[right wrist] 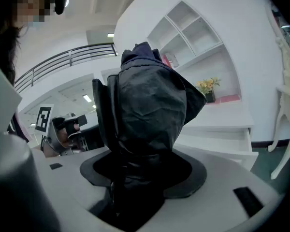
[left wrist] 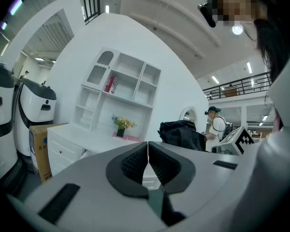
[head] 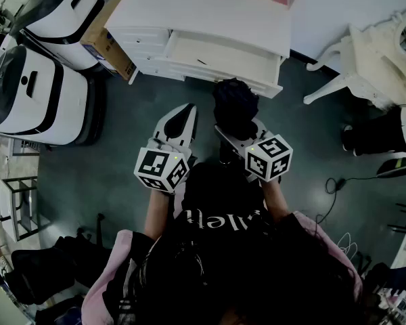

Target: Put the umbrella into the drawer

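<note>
A folded black umbrella point(head: 234, 107) stands bunched between the jaws of my right gripper point(head: 240, 128), which is shut on it; in the right gripper view the umbrella point(right wrist: 145, 115) fills the middle. Ahead, the white desk point(head: 210, 9) has its wide drawer point(head: 220, 54) pulled open, seen also as the open drawer point(right wrist: 217, 140) to the right. My left gripper point(head: 179, 124) hovers beside the right one, shut and holding nothing; its pads point(left wrist: 135, 166) meet in the left gripper view point(left wrist: 148, 164).
Two white machines point(head: 37, 93) and a cardboard box point(head: 107, 42) stand left of the desk. A white ornate chair point(head: 365, 66) is at the right. A shelf unit with flowers point(left wrist: 122, 123) rises behind the desk. A cable lies on the dark floor point(head: 338, 181).
</note>
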Motion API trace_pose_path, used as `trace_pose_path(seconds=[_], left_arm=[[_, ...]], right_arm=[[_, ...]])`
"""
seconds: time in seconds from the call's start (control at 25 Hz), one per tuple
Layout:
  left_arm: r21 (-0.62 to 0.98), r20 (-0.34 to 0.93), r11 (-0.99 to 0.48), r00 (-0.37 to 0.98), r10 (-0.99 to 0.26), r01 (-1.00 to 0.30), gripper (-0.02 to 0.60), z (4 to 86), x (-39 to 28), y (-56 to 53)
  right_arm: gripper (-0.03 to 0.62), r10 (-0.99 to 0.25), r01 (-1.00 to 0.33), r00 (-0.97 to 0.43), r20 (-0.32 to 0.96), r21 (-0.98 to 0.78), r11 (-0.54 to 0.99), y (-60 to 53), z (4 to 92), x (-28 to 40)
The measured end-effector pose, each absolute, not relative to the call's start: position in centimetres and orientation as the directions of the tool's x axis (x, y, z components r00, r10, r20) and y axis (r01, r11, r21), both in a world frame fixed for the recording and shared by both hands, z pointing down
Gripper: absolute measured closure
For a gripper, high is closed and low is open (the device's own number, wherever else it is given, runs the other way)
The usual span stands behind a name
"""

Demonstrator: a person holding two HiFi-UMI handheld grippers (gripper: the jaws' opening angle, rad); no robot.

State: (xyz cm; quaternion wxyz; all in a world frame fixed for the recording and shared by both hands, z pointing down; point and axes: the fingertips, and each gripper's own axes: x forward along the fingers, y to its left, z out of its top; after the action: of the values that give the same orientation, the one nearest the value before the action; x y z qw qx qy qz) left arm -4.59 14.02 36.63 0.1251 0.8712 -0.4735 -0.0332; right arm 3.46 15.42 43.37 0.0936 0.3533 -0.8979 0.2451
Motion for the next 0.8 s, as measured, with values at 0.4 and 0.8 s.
trace_pose_path(seconds=[0.4, 0.8], left_arm=[[0.25, 0.058, -0.525, 0.554, -0.831, -0.814, 0.565, 36.7, -5.6, 14.7], [0.275, 0.065, -0.515, 0.55, -0.832, -0.812, 0.565, 37.3, -7.0, 14.9]], right_arm=[[0.31, -0.603, -0.689, -0.724, 0.336, -0.397, 0.606, 15.6, 43.4, 2.8], [0.31, -0.609, -0.702, -0.712, 0.349, -0.386, 0.599, 16.1, 43.3, 1.9]])
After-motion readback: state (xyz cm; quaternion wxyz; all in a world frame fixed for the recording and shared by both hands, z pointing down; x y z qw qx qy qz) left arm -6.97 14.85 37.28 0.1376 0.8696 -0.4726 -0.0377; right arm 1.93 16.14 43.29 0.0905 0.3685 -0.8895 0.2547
